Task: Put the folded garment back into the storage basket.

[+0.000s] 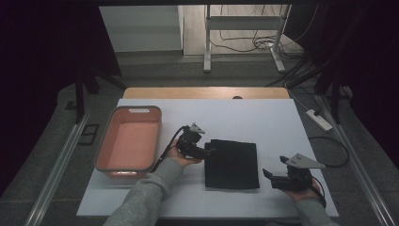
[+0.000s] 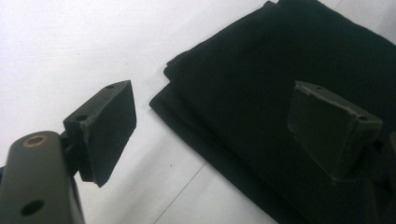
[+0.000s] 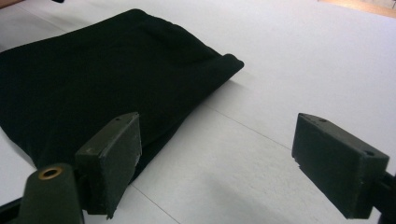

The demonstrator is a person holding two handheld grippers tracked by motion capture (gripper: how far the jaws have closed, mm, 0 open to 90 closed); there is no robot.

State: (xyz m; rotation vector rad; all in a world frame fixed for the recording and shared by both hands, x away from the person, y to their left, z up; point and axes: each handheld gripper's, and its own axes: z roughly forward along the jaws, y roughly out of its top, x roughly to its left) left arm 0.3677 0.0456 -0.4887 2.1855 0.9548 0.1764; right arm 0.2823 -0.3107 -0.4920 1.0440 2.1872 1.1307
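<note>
A: Table (image 1: 263,117), white sheet over it, wood strip showing along the far edge. Near edge runs off the bottom of the high view.

B: Pink basin (image 1: 128,139) at the left edge, long side running front to back. Inside looks bare; the near wall hides the floor just behind it.

A: Folded black cloth (image 1: 232,164), flat, toward the near edge, a little right of centre. Layers stepped at one corner in the left gripper view (image 2: 261,93). Weave and folds hard to read, all dark.

B: Left gripper (image 1: 209,151) at the cloth's left edge. Jaws spread wide, one over bare sheet, one over cloth (image 2: 327,60). Contact with the fabric: can't tell.

A: Right gripper (image 1: 267,173) near the table's near right corner, just beside the cloth's right edge, apart from it. Jaws wide, nothing between them; cloth (image 3: 93,84) lies behind the left jaw.

B: Both forearms cut off at the bottom.
</note>
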